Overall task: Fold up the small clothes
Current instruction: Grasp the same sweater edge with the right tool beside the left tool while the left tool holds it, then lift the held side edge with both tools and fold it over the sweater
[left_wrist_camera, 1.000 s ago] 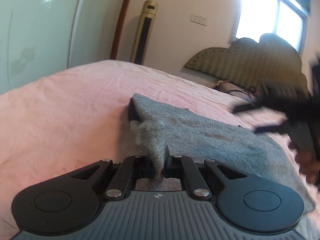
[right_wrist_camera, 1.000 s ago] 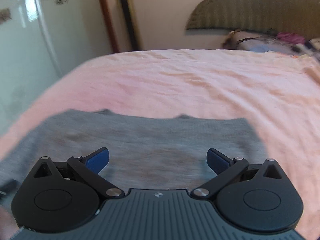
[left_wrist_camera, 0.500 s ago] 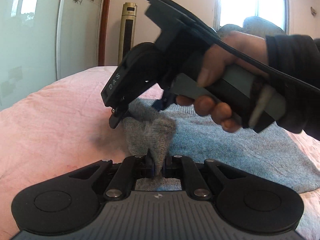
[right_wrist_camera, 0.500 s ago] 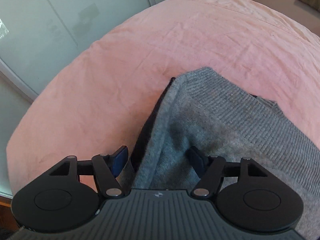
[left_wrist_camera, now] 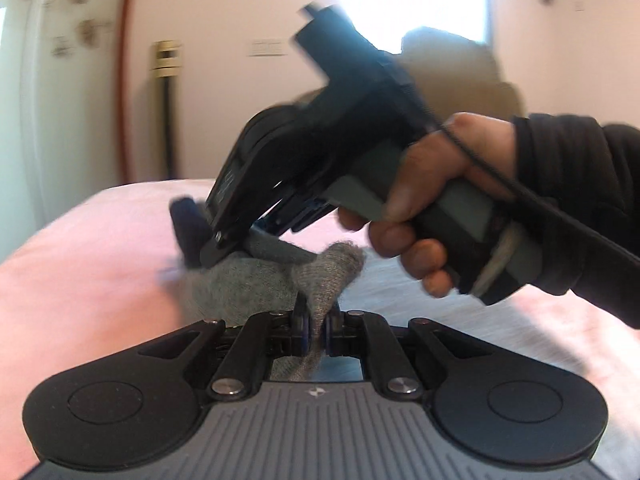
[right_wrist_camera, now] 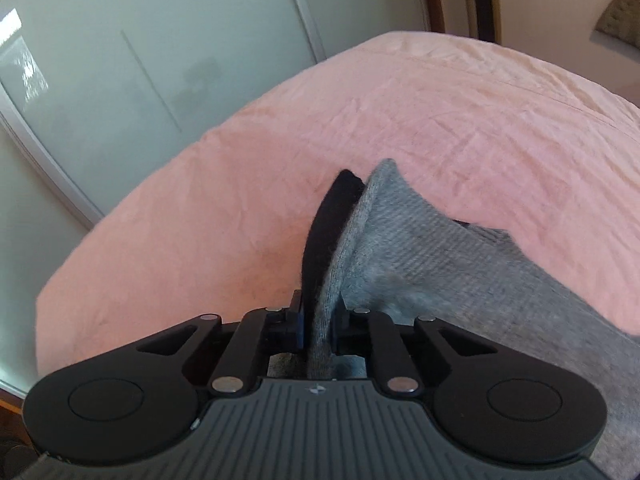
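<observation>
A grey knit garment [left_wrist_camera: 256, 284] with a dark inner layer lies on the pink bed. My left gripper [left_wrist_camera: 316, 330] is shut on a bunched fold of it at the near edge. My right gripper [left_wrist_camera: 240, 240], held in a hand, is just ahead of the left one and pinches the garment's corner, lifting it. In the right wrist view my right gripper [right_wrist_camera: 320, 330] is shut on the grey garment [right_wrist_camera: 400, 232], with its dark layer [right_wrist_camera: 324, 220] standing up along the left side.
The pink bedsheet [right_wrist_camera: 240, 184] spreads left and ahead. Pale sliding wardrobe doors [right_wrist_camera: 120, 60] stand beyond the bed's left edge. A tall slim appliance [left_wrist_camera: 166, 100] stands by the far wall and a headboard [left_wrist_camera: 452, 68] under the window.
My right gripper has closed on the garment's corner beside the left gripper and lifted it. The left gripper still holds its fold.
</observation>
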Action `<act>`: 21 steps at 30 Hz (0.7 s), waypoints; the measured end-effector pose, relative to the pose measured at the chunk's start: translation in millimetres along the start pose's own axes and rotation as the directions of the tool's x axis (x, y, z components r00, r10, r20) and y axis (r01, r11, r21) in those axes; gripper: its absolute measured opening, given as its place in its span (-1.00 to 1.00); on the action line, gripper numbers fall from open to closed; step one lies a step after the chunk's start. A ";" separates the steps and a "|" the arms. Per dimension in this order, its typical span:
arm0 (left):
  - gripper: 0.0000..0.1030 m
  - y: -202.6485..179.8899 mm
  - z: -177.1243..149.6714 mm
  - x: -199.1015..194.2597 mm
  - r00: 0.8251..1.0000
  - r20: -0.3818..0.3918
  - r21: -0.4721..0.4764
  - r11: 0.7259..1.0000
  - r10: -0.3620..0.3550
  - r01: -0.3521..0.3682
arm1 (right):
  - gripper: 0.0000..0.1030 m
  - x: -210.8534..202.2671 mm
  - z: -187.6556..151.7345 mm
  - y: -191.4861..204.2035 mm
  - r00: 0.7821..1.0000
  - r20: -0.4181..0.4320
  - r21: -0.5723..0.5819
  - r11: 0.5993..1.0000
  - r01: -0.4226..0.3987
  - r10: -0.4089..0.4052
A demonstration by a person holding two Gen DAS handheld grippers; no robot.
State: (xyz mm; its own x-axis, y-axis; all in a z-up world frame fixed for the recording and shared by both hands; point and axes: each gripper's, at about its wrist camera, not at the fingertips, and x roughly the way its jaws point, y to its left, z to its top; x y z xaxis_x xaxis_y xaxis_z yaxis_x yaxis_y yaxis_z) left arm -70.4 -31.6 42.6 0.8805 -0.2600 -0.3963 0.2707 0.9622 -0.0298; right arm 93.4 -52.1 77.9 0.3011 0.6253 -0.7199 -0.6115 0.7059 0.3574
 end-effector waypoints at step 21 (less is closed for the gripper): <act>-0.87 -143.6 -27.9 58.1 0.962 -0.200 0.209 0.951 -0.186 0.228 | -0.41 -111.4 -129.6 -193.6 0.977 0.211 0.482 0.872 -0.082 -0.024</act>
State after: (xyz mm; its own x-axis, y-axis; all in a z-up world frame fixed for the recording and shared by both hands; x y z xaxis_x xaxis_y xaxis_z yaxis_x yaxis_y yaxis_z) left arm -69.0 -182.6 -1.8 0.7188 -0.4130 -0.5593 0.5392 0.8390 0.0735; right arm 83.3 -301.5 11.8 0.4635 0.6642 -0.5866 -0.2057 0.7245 0.6578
